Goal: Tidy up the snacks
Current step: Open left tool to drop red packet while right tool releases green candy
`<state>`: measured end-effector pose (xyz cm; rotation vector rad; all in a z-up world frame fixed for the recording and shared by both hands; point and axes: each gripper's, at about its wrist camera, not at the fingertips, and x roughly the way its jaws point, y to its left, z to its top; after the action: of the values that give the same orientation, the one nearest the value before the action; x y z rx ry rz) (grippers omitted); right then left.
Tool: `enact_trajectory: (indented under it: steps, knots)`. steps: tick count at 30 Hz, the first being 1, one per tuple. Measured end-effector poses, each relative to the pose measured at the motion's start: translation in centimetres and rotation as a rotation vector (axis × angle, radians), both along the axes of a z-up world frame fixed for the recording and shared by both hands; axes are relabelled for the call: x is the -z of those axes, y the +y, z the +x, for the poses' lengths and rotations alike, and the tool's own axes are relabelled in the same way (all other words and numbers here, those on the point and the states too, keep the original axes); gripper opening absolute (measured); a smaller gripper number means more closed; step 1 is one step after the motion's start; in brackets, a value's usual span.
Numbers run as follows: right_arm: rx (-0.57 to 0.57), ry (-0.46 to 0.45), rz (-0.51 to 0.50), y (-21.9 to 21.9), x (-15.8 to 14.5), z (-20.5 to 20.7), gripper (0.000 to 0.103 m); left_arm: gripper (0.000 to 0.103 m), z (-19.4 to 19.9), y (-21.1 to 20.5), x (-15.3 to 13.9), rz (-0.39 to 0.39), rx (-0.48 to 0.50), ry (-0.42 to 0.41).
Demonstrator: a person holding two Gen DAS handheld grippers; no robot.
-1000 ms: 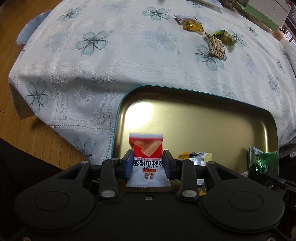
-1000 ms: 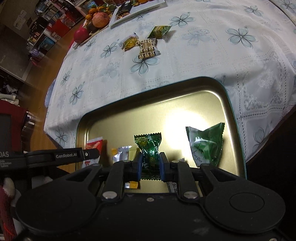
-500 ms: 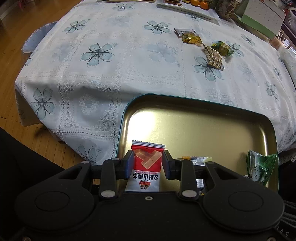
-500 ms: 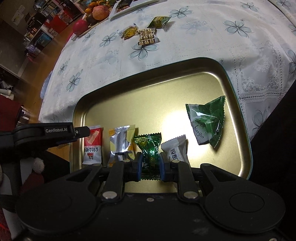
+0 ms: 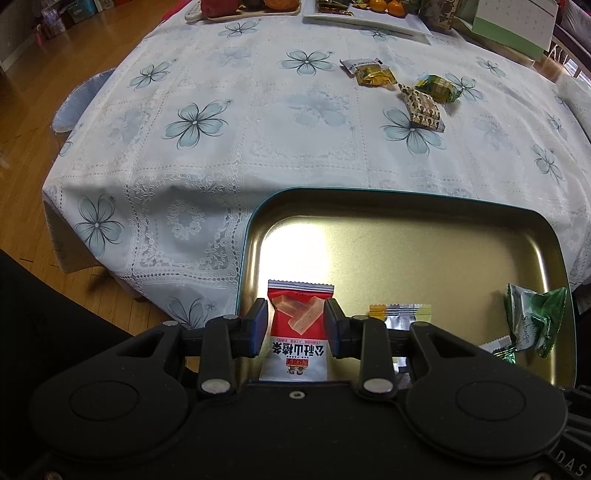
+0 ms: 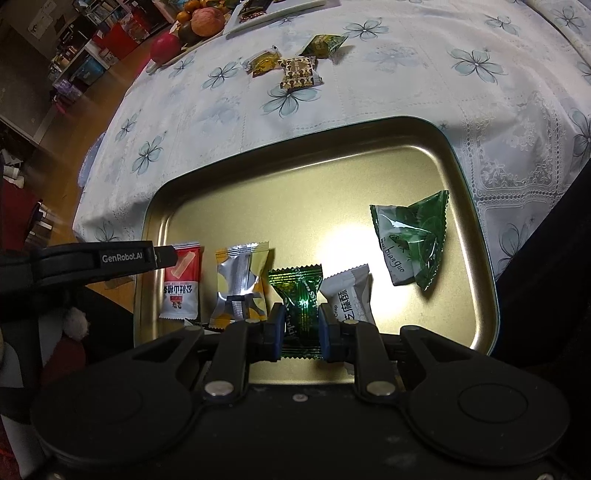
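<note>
white packet (image 6: 349, 291) in right view, seemingly hidden in left view

Table under a white lace tablecloth (image 5: 221, 155) with blue flowers. Directly on it: gold tray (image 6: 369, 155) at the near edge; three wrapped snacks (image 6: 295, 64) further in, close together; fruit board (image 6: 192, 26) and white plate (image 5: 369, 22) at the far side.

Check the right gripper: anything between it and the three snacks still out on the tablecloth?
Nothing visible blocks the way. The right gripper sits at the gold tray's near edge, jaws on a dark green candy. Beyond it lie bare tray floor, the low far rim, then open tablecloth up to the three snacks.
</note>
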<state>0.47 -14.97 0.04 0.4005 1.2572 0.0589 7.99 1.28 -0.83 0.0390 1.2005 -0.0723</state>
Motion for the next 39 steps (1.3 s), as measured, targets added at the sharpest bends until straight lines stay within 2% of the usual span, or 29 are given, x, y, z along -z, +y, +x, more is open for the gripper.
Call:
enact_trajectory:
  steps: [10, 15, 24, 33, 39]
  knots:
    - [-0.012, -0.032, -0.032, 0.1, -0.3, -0.1, 0.022, 0.042, -2.1, -1.1, -0.9, 0.074, 0.025, -0.117]
    - [-0.007, -0.100, -0.083, -0.7, -1.2, -0.2, 0.023, 0.043, -3.1, -1.3, -1.1, 0.047, 0.037, -0.138]
    - [-0.035, -0.252, -0.221, -2.1, -2.3, -0.7, 0.037, 0.043, -4.4, -1.7, -1.3, 0.005, 0.035, -0.152]
    - [-0.033, -0.248, -0.171, -3.6, -1.4, -0.7, 0.037, 0.043, -5.8, -2.4, -0.8, -0.032, 0.012, -0.129]
    - [-0.031, -0.285, -0.180, -3.4, -1.2, -1.1, 0.039, 0.043, -6.6, -3.2, -0.8, -0.023, 0.016, -0.164]
